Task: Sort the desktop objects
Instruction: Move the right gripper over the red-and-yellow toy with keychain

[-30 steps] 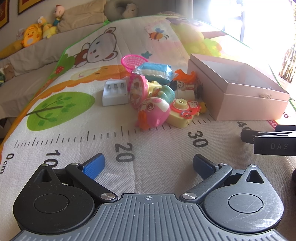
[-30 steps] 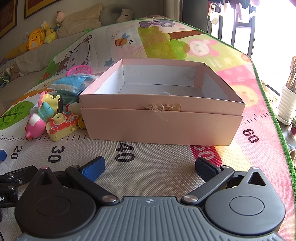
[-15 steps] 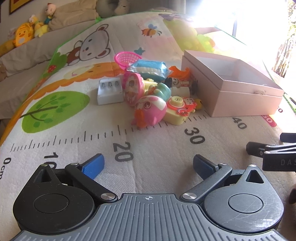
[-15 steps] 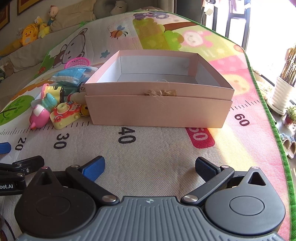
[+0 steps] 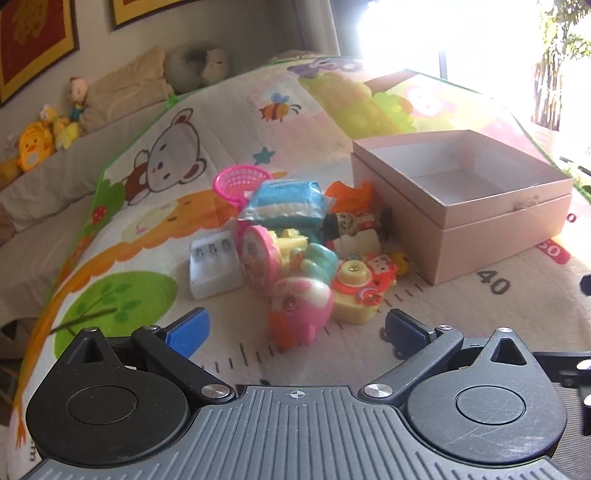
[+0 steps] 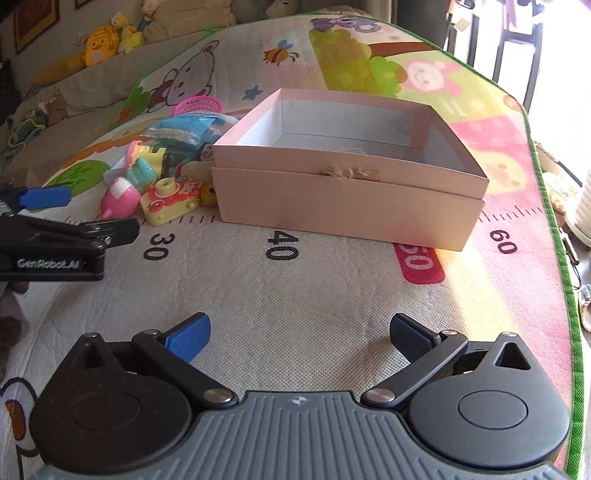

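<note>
Left gripper [image 5: 295, 328] spread wide, right gripper [image 6: 299, 332] spread too, both empty. Nearest the left: pink toy [image 5: 301, 308] on the mat, probably light, slick plastic (pinch its round middle). Beyond, the open box [image 5: 461, 206].

- Premises: a private home, evidently a living room or a child's play area.
- Floor covering: a padded cartoon play mat [image 6: 332, 295] printed with a bear, a bee and a numbered measuring scale.
- Furnishing: a beige fabric sofa [image 5: 44, 192] along the mat's far edge, carrying a yellow plush duck toy [image 5: 33, 149] and a tan cushion [image 5: 125, 88].
- Wall: framed red-and-gold pictures [image 5: 35, 40] hung above the sofa.
- Contents: a heap of small plastic children's toys [image 5: 295, 266] beside an open pale pink cardboard box [image 6: 351, 177].
- Lighting: strong daylight from a window [image 5: 461, 33] at the far side.
</note>
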`<state>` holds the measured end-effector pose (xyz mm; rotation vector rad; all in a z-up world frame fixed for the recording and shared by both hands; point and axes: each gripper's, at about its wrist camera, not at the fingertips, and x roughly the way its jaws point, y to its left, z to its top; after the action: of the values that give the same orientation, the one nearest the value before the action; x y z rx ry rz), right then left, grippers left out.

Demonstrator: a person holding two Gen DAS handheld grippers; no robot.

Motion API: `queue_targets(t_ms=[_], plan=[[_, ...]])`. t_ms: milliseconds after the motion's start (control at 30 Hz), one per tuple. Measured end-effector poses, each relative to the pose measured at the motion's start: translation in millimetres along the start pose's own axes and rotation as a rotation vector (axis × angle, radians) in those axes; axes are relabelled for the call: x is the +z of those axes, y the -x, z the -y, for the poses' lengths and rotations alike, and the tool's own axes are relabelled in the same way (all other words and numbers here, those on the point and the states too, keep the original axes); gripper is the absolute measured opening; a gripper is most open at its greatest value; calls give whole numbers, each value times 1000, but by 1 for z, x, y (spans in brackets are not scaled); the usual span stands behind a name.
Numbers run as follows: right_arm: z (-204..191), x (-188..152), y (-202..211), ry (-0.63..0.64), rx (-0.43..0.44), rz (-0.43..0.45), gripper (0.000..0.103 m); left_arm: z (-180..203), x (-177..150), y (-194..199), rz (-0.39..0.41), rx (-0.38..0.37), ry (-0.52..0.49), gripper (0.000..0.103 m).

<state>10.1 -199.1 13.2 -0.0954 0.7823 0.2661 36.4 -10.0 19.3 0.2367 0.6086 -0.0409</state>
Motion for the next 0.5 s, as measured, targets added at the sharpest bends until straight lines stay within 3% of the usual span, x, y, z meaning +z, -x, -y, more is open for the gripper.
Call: queue_targets(t_ms=[167, 200, 233, 300, 333, 500], plan=[[-42, 26, 19, 259, 27, 145, 103, -38, -3, -12, -18, 120, -3, 103], [-50, 32, 19, 297, 34, 172, 98, -46, -4, -11, -15, 146, -1, 103], [-60, 40, 18, 333, 41, 199, 83, -54, -6, -9, -9, 178, 1, 103], [-79, 54, 5, 397, 49, 206, 65, -73, -7, -7, -7, 216, 24, 103], [-90, 61, -5, 423, 46, 205, 59, -81, -8, -5, -10, 212, 45, 103], [-119, 83, -55, 432, 41, 170, 54, -116, -10, 8, -20, 127, 189, 103]])
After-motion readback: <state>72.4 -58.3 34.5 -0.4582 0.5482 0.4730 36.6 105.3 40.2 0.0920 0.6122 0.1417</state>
